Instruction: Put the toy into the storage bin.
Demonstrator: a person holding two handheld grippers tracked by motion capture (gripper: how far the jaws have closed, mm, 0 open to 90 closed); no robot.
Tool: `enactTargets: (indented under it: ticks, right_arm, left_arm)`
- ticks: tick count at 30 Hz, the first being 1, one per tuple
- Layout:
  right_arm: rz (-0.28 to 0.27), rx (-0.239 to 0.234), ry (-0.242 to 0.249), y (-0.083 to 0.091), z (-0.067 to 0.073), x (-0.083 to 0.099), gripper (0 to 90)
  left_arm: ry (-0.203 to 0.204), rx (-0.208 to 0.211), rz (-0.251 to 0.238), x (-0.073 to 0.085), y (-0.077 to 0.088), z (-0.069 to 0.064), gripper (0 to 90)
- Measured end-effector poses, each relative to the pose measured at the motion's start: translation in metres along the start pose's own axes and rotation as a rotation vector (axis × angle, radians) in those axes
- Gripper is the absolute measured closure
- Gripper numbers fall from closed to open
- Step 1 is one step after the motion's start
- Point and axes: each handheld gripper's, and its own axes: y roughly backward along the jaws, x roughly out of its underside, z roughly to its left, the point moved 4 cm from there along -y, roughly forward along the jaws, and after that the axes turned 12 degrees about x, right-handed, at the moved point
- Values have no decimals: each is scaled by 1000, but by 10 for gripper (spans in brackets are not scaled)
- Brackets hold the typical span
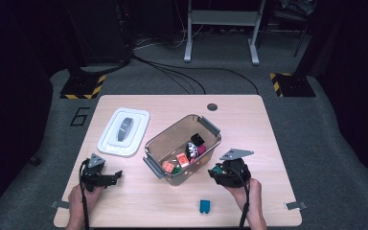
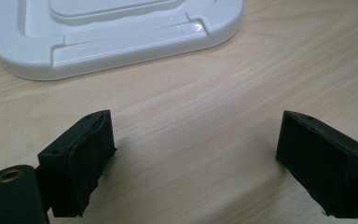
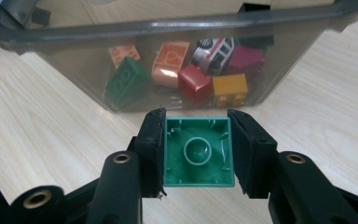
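Lying broad and pale under everything, the wooden table (image 1: 139, 201), with a small dark round hole (image 1: 212, 107) near its far edge. Sitting at the middle of it, turned at an angle, a clear smoky bin (image 1: 159, 143) with grey handles at both ends. Holding a jumble of toy bricks in red, orange, yellow, dark green and magenta, plus a small toy car (image 3: 213, 49), all piled against the near wall as seen in the right gripper view. Resting flat to the left of the bin and well apart from it, a white lid (image 1: 123, 132) with a grey handle at its centre; showing again in the left gripper view as a glossy white slab (image 2: 116, 39) just beyond the jaws.

Hovering low near the left front corner, the left gripper (image 2: 193, 154), jaws standing wide apart with bare tabletop between them and nothing gripped. Being held close to the bin's right end, the right gripper (image 3: 196, 151), jaws clamping from both sides on a green brick (image 3: 198, 151), hollow underside facing the camera, just outside the bin's near wall. Lying alone near the table's front edge, below the right gripper in the high view, a small teal brick (image 1: 204, 206).
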Motion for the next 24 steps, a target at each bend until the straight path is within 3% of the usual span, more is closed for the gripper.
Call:
enactTargets:
  ticks: [24]
  right_arm:
    - [-56, 9, 30, 10, -2, -46, 585]
  left_arm:
    - [-1, 3, 5, 0, 0, 0, 109]
